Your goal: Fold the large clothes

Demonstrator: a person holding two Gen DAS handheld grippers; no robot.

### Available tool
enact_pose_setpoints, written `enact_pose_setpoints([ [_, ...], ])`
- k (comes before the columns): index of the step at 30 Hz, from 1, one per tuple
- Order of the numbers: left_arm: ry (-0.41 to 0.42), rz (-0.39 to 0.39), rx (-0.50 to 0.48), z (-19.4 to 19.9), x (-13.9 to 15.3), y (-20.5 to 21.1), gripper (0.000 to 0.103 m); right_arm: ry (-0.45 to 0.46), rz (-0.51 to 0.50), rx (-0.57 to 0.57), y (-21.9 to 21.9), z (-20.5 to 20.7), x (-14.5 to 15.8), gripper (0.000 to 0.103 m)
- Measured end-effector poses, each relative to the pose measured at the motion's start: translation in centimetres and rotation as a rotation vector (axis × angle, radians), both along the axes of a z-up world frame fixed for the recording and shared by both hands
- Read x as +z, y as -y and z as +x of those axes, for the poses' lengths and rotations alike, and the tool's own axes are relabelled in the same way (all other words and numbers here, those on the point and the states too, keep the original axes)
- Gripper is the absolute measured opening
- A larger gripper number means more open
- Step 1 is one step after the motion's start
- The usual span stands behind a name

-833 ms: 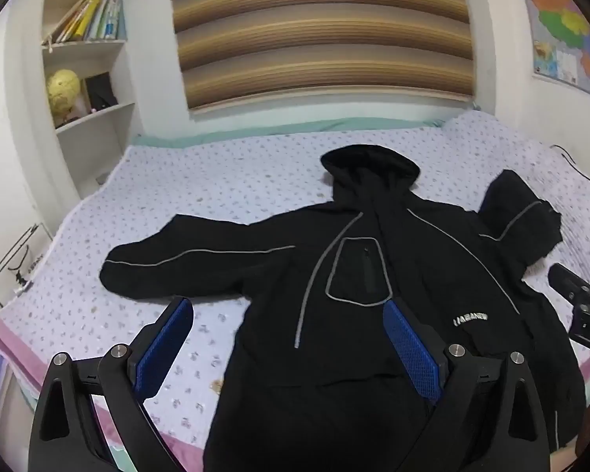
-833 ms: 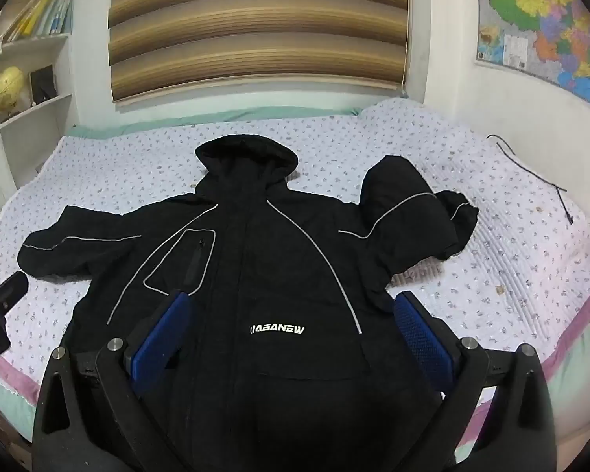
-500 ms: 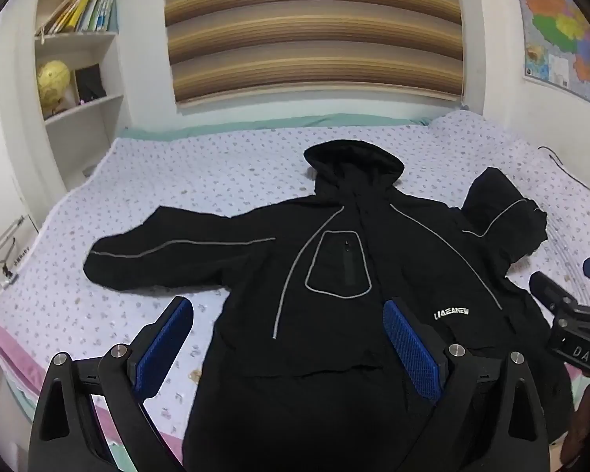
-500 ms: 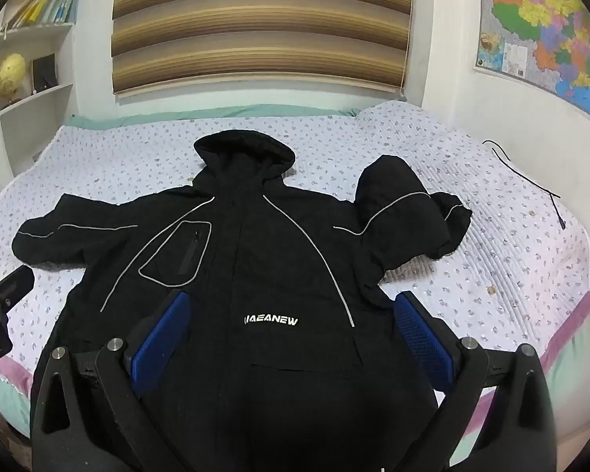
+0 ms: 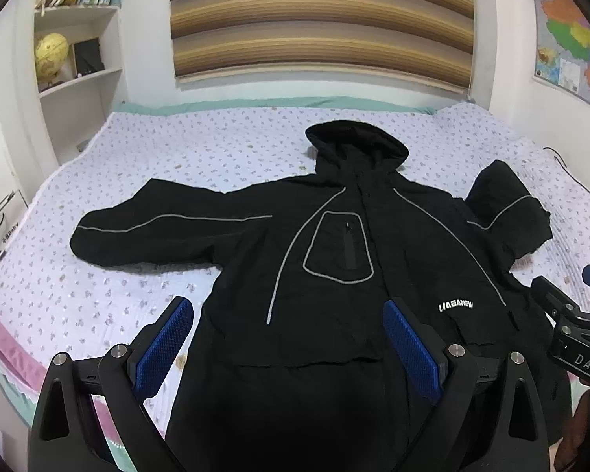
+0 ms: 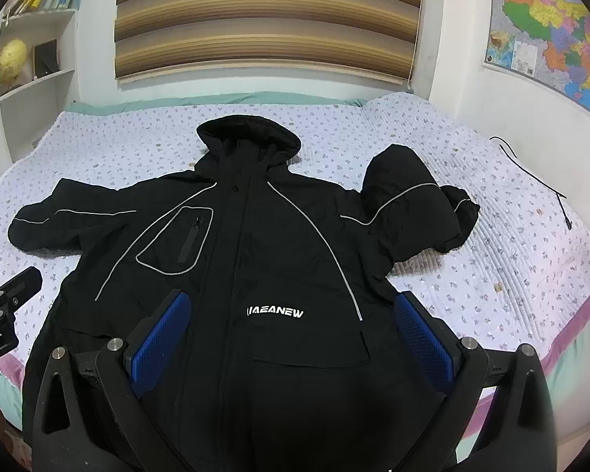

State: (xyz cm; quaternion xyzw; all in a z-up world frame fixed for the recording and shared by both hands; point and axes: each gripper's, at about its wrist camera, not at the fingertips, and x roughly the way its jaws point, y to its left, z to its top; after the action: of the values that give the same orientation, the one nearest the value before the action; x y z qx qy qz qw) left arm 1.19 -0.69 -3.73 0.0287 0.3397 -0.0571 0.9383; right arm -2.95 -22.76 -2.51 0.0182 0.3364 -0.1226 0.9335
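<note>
Jacket (image 5: 334, 275) geometry decides the coming move: the black hooded jacket lies front-up on the floral bedspread (image 5: 118, 287), its long axis running from the hem, which reaches the near bed edge under both tools, straight away to the hood (image 6: 247, 137) near the far wall. Both grippers hang above the hem end, so the garment lies forward of and below the fingers. The left sleeve (image 5: 169, 236) stretches flat out to the side, well apart from the right gripper (image 6: 291, 338) and nearer the left gripper (image 5: 287, 346). The right sleeve (image 6: 409, 204) is bunched and doubled near the shoulder, on the right gripper's side. Each gripper's blue pads stand wide apart with nothing between them; neither touches cloth, as far as the fisheye lets one judge height. Likely the first fold is a sleeve brought across the chest, each hand taking its own side.

Compared with the earlier frames, the left wrist view has swung leftward, so the jacket sits further right in it, while the right view is barely shifted. The jacket itself has not changed shape.
</note>
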Motion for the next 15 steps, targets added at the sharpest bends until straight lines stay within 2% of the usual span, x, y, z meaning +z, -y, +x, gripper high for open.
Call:
enact_pose_setpoints([
  [3, -0.001, -0.046, 0.008, 0.0, -0.2, -0.5, 0.097, -0.001, 0.008, -0.008, 0.3, -0.1, -0.1, 0.103],
  [5, -0.024, -0.062, -0.023, 0.2, -0.4, -0.6, 0.097, -0.001, 0.011, -0.011, 0.5, -0.1, 0.0, 0.103],
  [10, 0.018, 0.033, -0.001, 0.1, -0.4, 0.3, 0.097, -0.011, 0.019, -0.019, 0.8, 0.0, -0.3, 0.103],
  [15, 0.027, 0.075, -0.005, 0.0, -0.1, 1.0, 0.097, -0.015, 0.021, -0.021, 1.0, 0.0, -0.4, 0.103],
])
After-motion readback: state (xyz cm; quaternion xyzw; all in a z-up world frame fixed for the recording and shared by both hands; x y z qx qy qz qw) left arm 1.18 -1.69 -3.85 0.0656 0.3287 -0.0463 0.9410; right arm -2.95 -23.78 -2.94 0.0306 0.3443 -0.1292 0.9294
